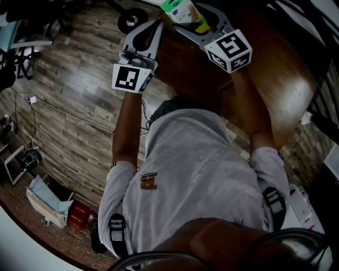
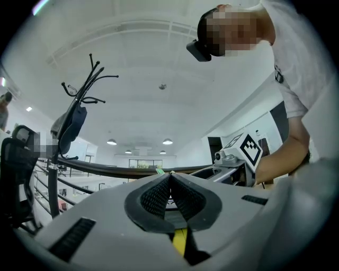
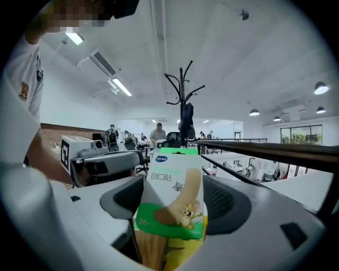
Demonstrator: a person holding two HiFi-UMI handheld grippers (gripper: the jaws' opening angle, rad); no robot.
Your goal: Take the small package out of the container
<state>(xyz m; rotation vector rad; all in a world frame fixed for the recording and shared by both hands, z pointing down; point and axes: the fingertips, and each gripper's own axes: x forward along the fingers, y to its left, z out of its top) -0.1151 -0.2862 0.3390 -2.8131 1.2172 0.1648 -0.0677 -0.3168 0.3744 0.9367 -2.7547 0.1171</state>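
Note:
The small package (image 1: 180, 9) is a white and green box of plasters with a cartoon print. My right gripper (image 1: 192, 16) is shut on it and holds it up high, at the top of the head view. In the right gripper view the package (image 3: 172, 198) stands upright between the two dark pads of the right gripper (image 3: 172, 182). My left gripper (image 1: 151, 29) is raised beside it, a little to the left. Its pads meet with nothing between them in the left gripper view (image 2: 169, 177). No container shows in any view.
A brown wooden table (image 1: 280, 79) lies below the right arm, with plank floor (image 1: 69, 106) to the left. A chair wheel (image 1: 132, 20) is near the left gripper. A coat stand (image 3: 183, 106) and a dark railing (image 3: 265, 151) rise ahead. People (image 3: 157, 132) stand far off.

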